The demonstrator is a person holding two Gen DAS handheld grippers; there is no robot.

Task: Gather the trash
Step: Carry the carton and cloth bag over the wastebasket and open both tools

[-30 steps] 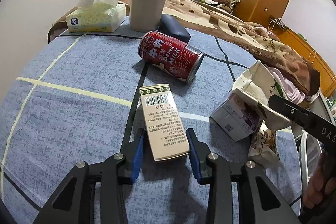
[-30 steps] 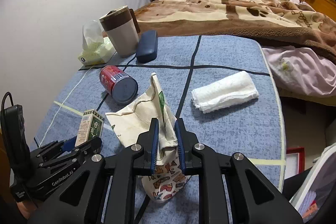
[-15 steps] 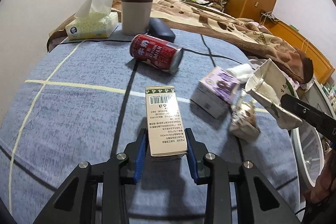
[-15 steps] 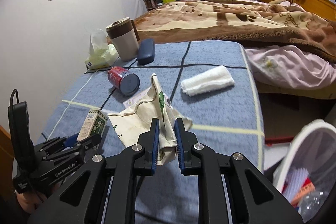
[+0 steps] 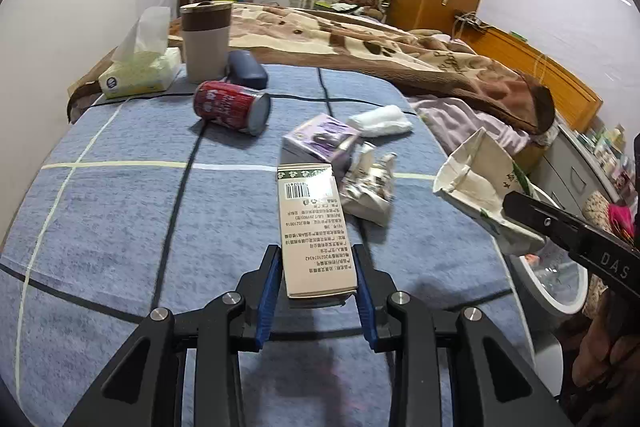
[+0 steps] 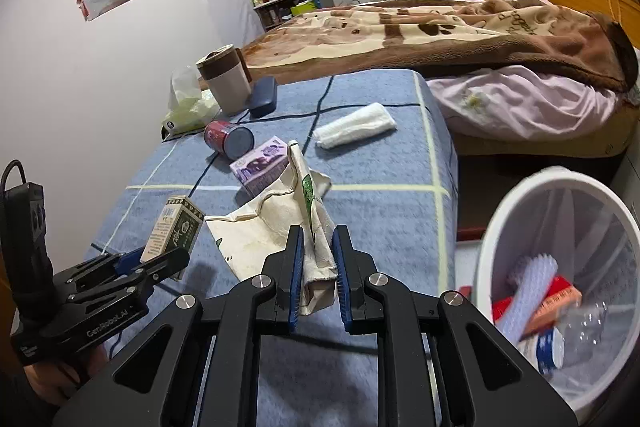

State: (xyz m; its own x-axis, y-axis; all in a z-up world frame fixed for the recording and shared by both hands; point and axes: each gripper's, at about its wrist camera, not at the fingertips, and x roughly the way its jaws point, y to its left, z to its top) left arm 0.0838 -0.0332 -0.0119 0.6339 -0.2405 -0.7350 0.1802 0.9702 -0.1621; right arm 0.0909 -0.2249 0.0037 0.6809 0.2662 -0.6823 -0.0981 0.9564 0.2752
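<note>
My left gripper (image 5: 318, 267) is shut on a tall beige carton (image 5: 312, 223) with a barcode, lifted above the blue table cloth; it also shows in the right wrist view (image 6: 174, 229). My right gripper (image 6: 316, 259) is shut on a crumpled white paper bag (image 6: 280, 223), held above the table's right edge; the bag also shows in the left wrist view (image 5: 480, 187). A white trash bin (image 6: 560, 267) with several items inside stands on the floor to the right. A red can (image 5: 230, 103), a purple box (image 5: 320, 143) and a crumpled wrapper (image 5: 370, 187) lie on the table.
At the far end stand a tissue box (image 5: 140, 75), a beige cup (image 5: 206, 41) and a dark blue case (image 5: 246, 71). A rolled white towel (image 6: 354, 125) lies near the right edge. A bed with a brown blanket (image 6: 440, 27) lies beyond.
Both grippers have risen and moved right toward the bin, carrying the carton and the paper bag. The bag's lift has uncovered the purple box and the wrapper.
</note>
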